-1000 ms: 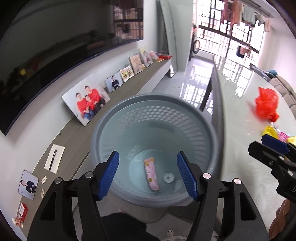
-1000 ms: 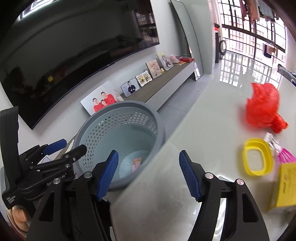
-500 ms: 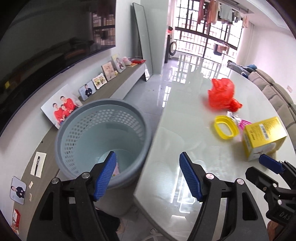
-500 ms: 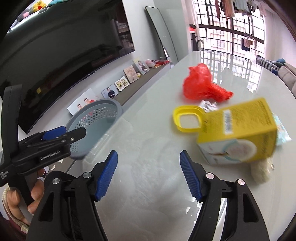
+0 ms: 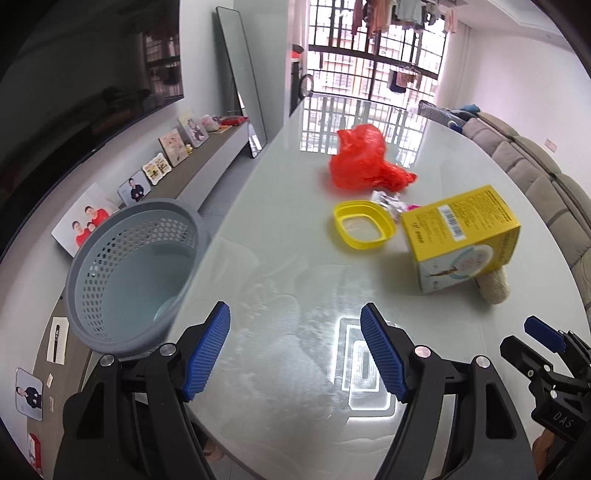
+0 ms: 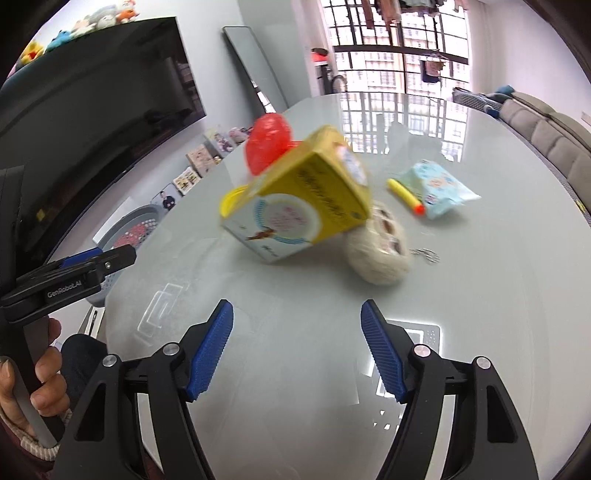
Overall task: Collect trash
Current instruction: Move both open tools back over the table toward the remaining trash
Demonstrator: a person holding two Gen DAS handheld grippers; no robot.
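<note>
A bright living room seen over a glossy pale table [image 5: 280, 206].

Barred windows [image 5: 373, 70] at the far end let in daylight, with laundry [image 5: 384, 14] hanging above. A dark television [image 6: 92, 96] fills the left wall over a low shelf [image 5: 207, 155] lined with framed photos [image 5: 83, 223]. A tall mirror [image 5: 242, 81] leans nearby; a grey sofa [image 5: 539, 173] runs along the right.

Daylight enters through the barred window [image 5: 373, 70] at the far end; both views are bright. The glossy surface [image 5: 280, 206] mirrors the window bars at its far edge and ceiling-lamp glare at its near edge. Fisheye curvature bends the frame edges, with dark corners. The right wrist view shows motion blur on the yellow box [image 6: 303, 199].
</note>
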